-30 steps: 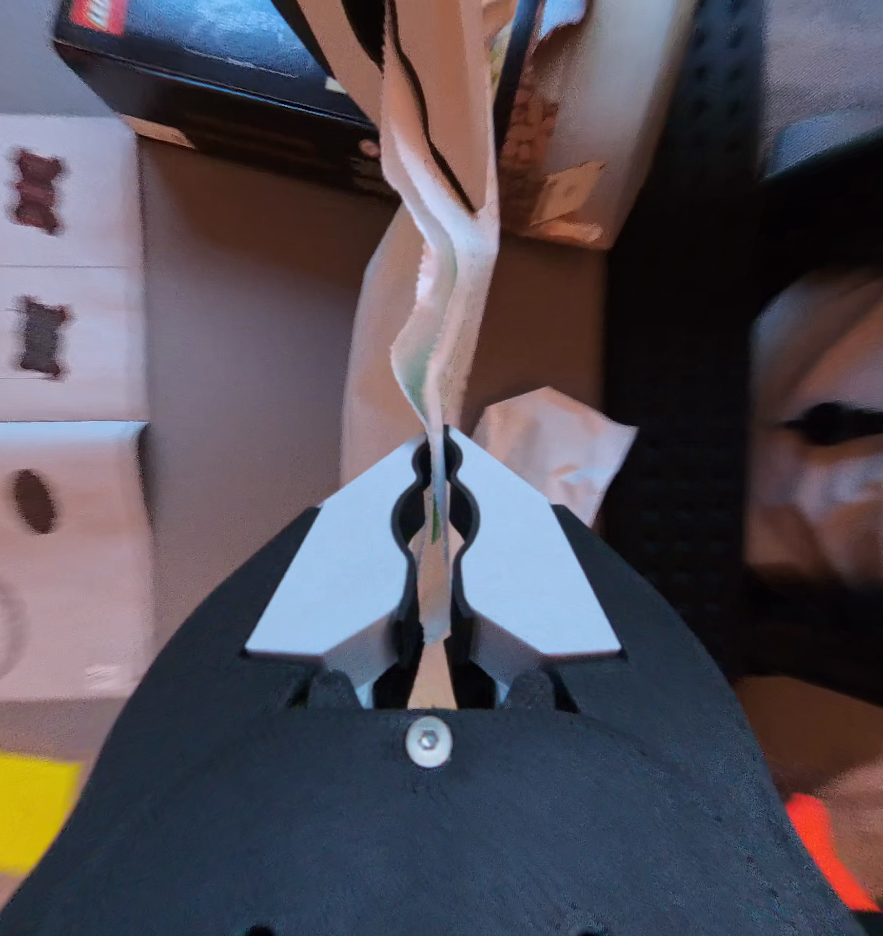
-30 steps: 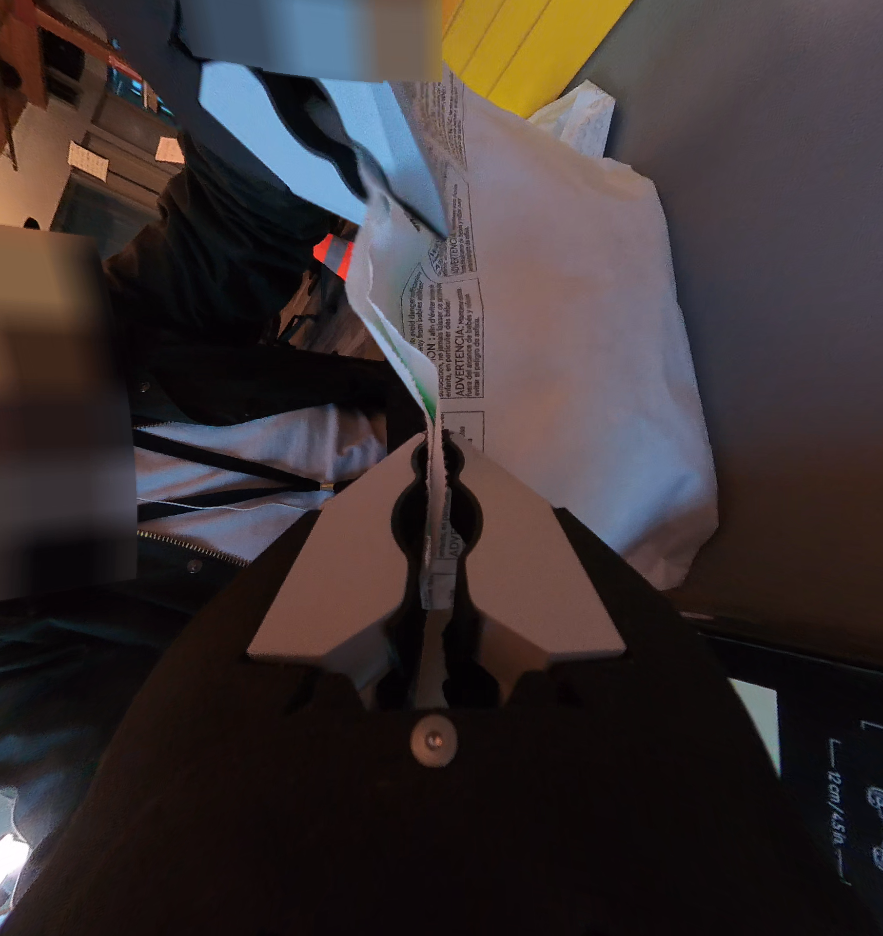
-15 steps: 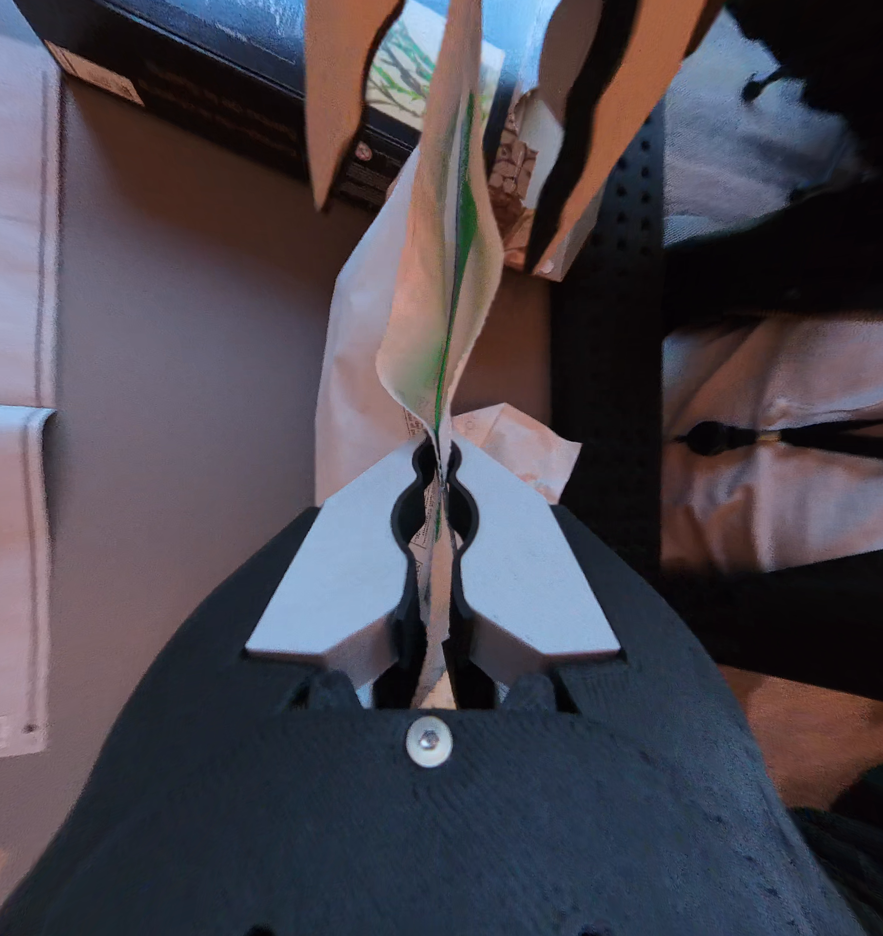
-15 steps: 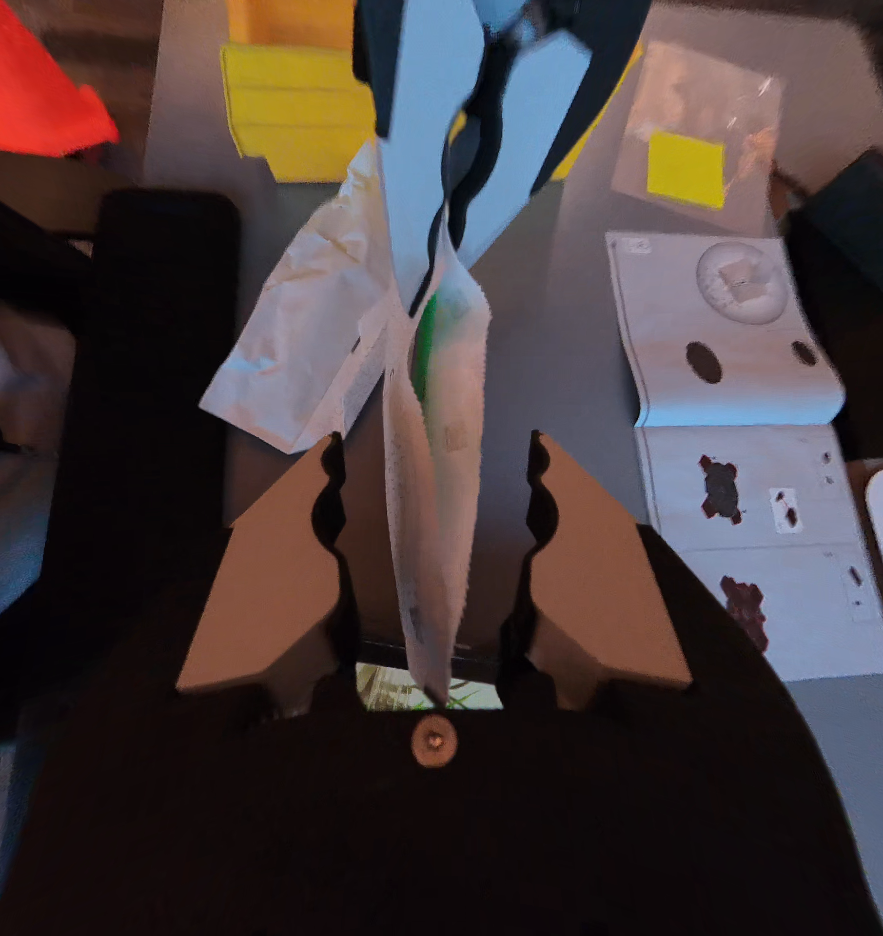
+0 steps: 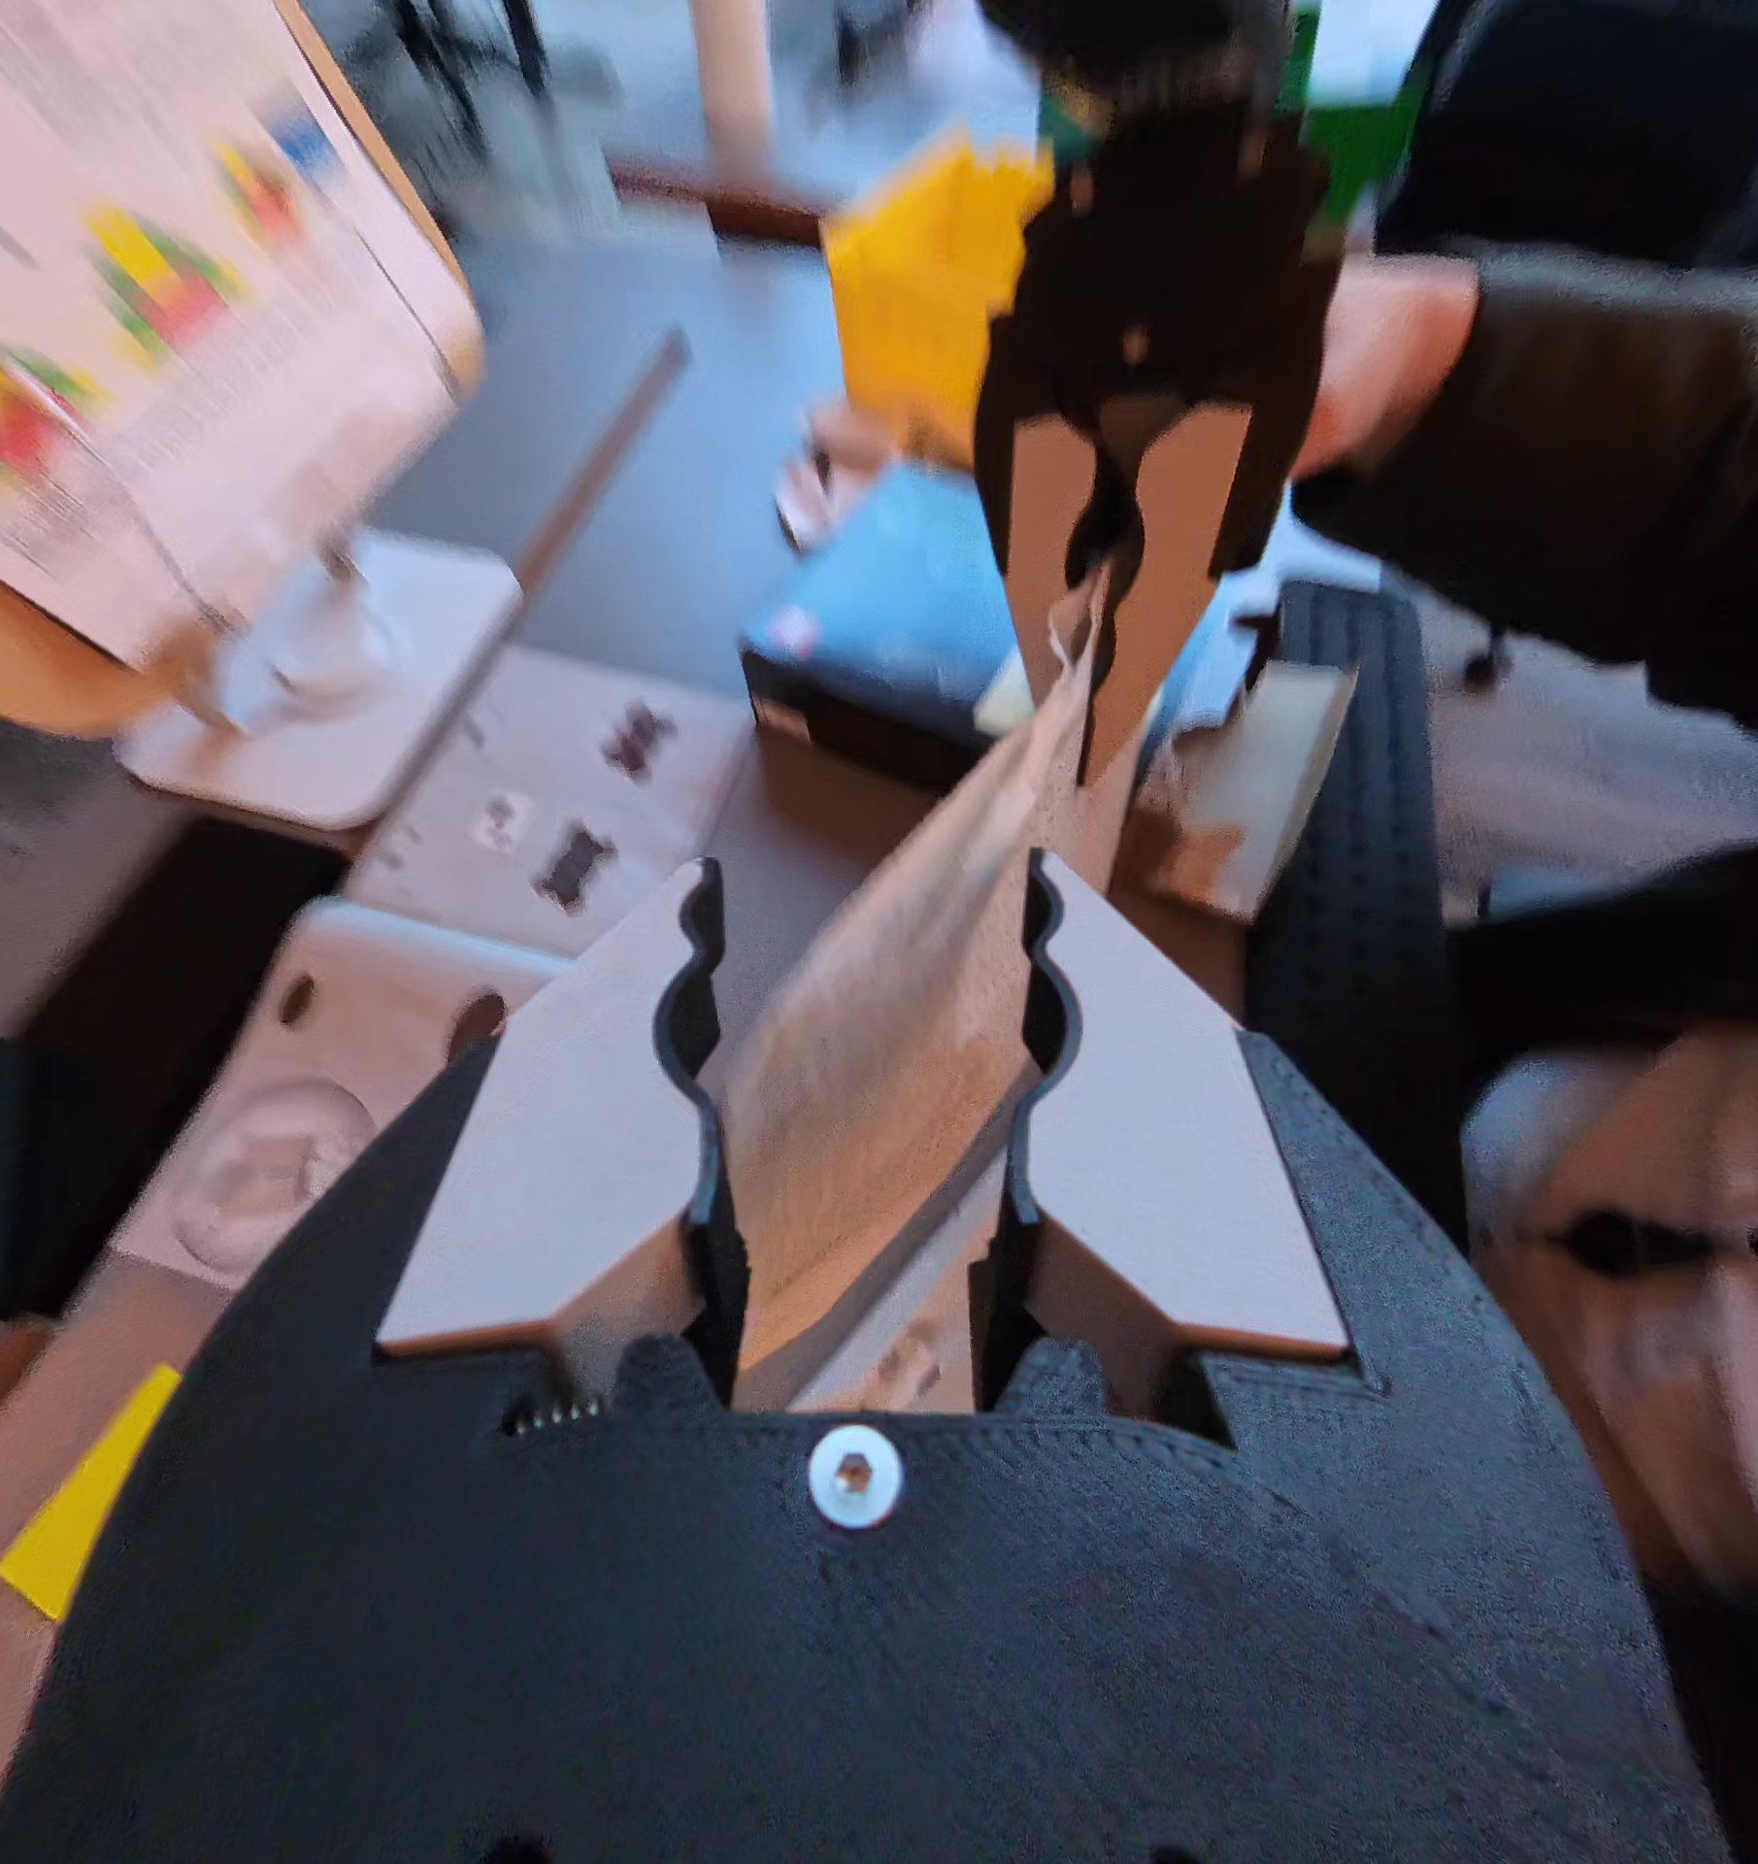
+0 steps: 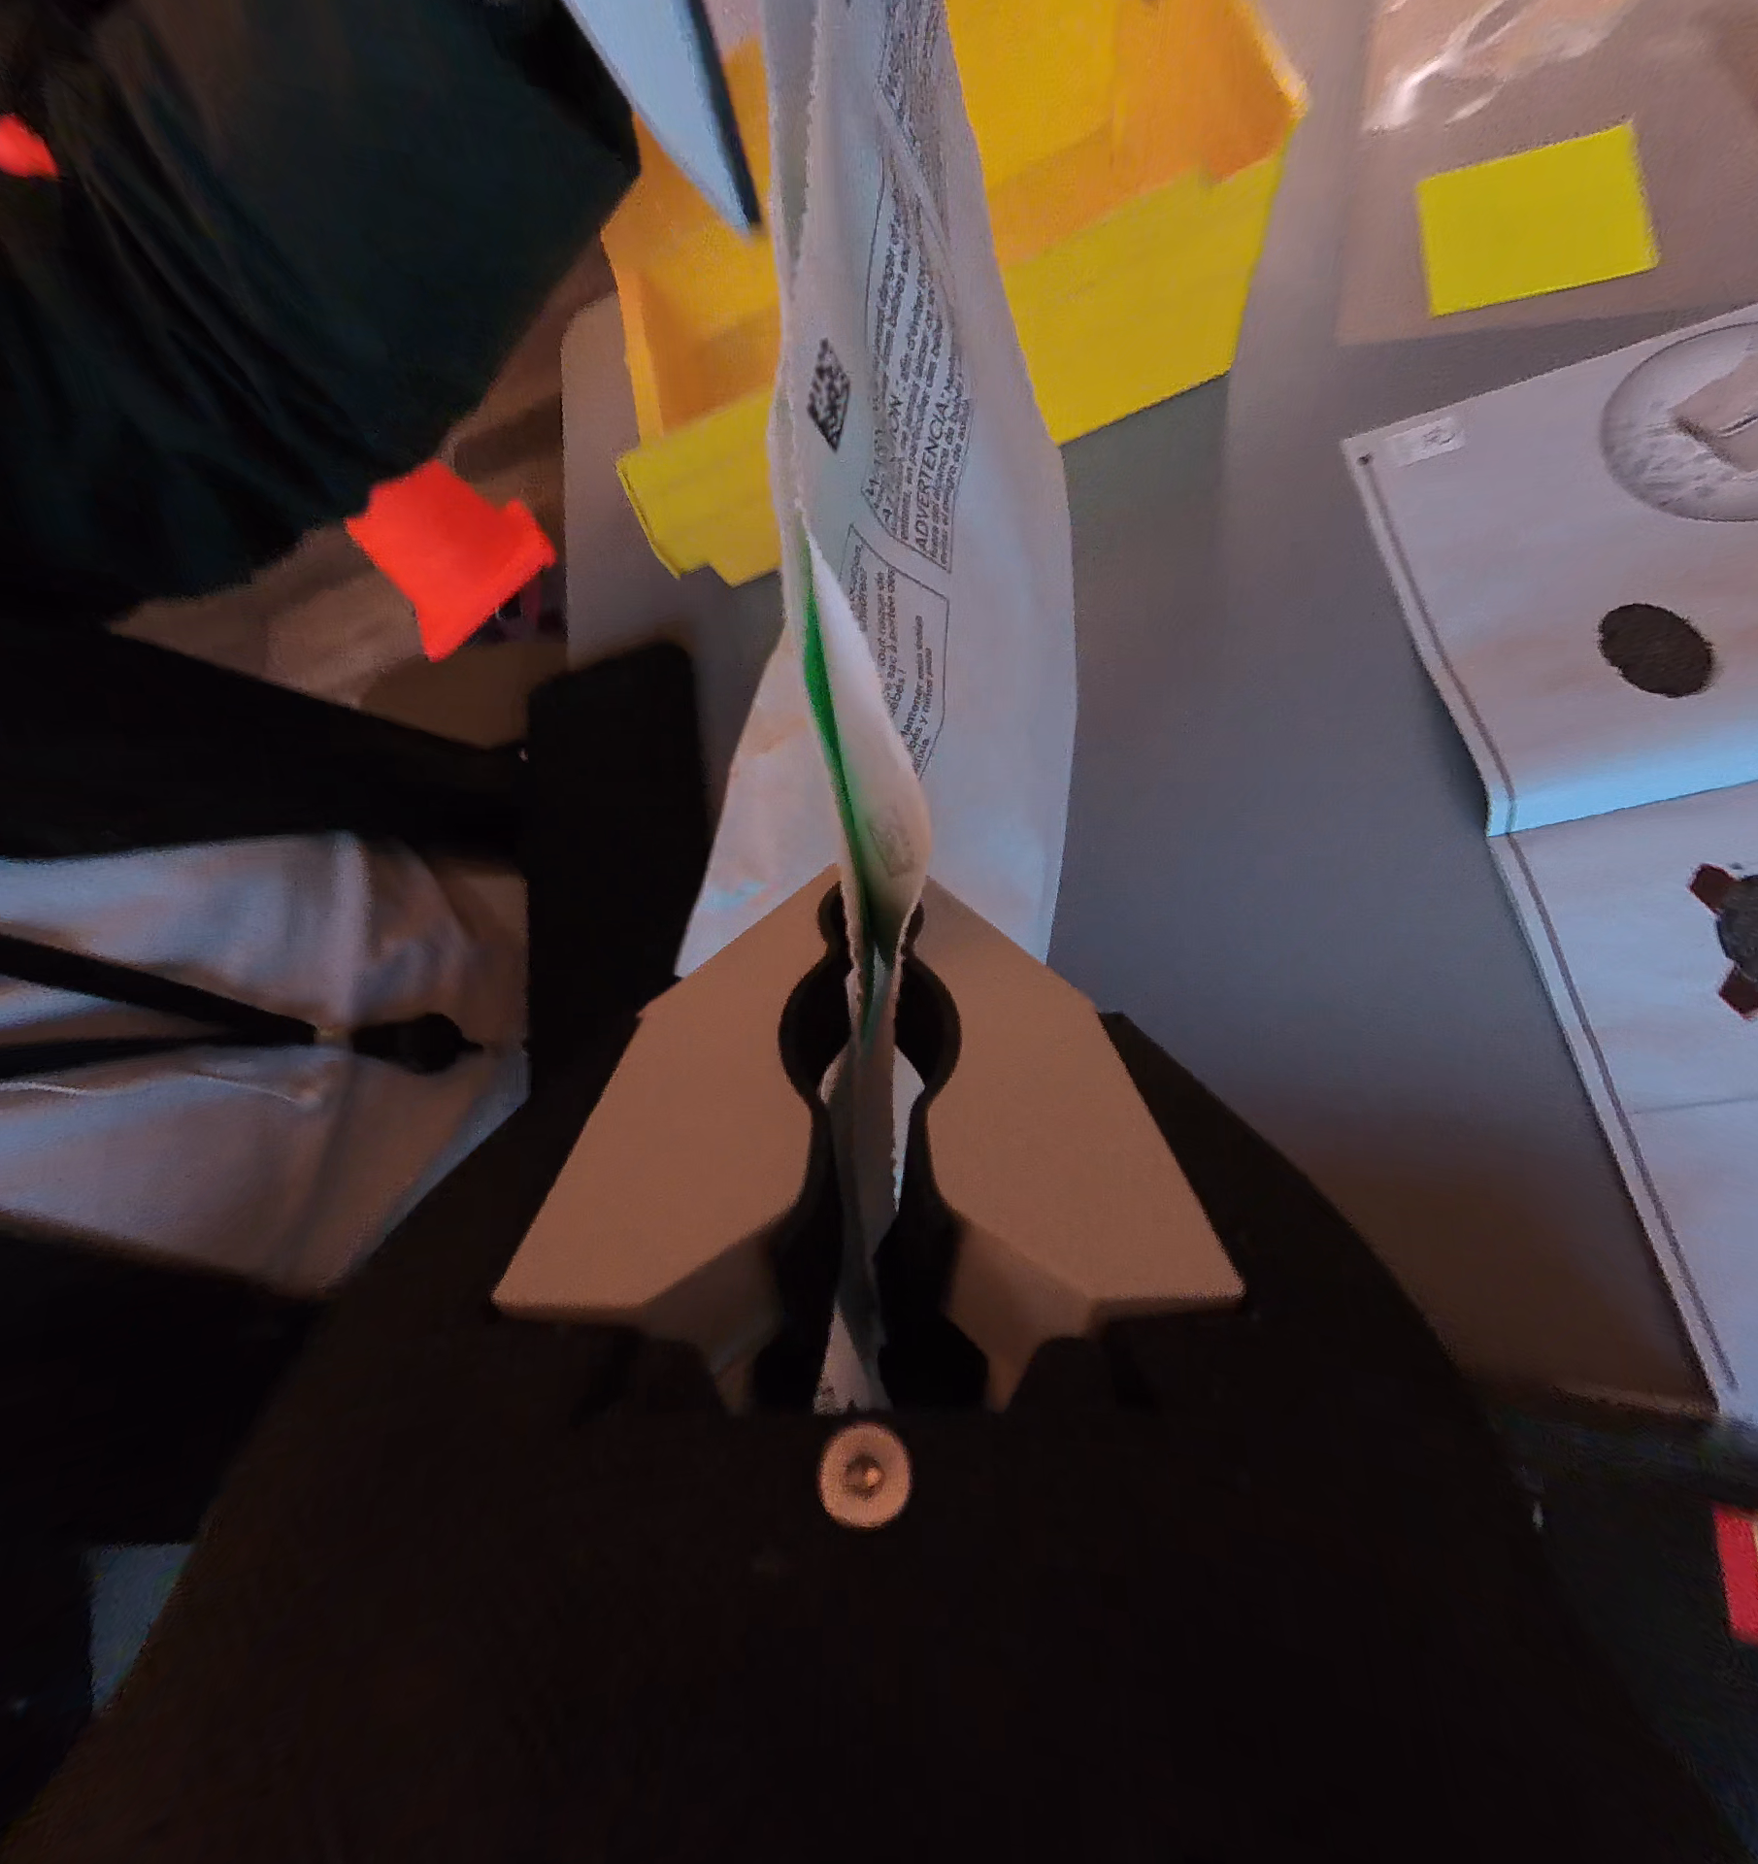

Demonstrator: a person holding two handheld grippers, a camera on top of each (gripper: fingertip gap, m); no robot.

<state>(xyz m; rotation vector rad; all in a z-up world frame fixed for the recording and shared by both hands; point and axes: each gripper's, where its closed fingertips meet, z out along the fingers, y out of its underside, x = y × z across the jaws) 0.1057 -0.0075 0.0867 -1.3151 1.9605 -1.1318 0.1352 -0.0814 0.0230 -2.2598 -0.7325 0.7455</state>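
A white paper bag (image 6: pixel 955 504) with printed panels and a green stripe hangs over the grey table. My right gripper (image 6: pixel 877 898) is shut on the bag's edge, both pads pressed on the paper. In the left wrist view my left gripper (image 5: pixel 869 867) is open. The bag (image 5: pixel 885 1059) runs loose between its fingers and lies near the right finger (image 5: pixel 1137 1089), not clamped. Farther off in that view, my right gripper (image 5: pixel 1076 706) pinches the bag's far end. One finger (image 6: pixel 673 91) of my left gripper shows at the top of the right wrist view, beside the bag.
A yellow bin (image 6: pixel 1106 252) stands behind the bag. White printed sheets (image 6: pixel 1611 625) lie on the right and a yellow note (image 6: pixel 1535 217) beyond them. A dark box (image 5: pixel 854 646), a white stand base (image 5: pixel 350 686) and a black chair part (image 5: pixel 1349 908) are nearby. A person's hand (image 5: pixel 1379 353) holds the right gripper. There is about 12 cm between the tips of the two grippers. The yellow note (image 6: pixel 1535 217) is about 40 cm from my left fingertips and 45 cm from my right.
My left gripper, shut on the bag edge until half a second ago, has opened and let it go. My right gripper, open half a second ago, has shut on the bag. Both views have swung.
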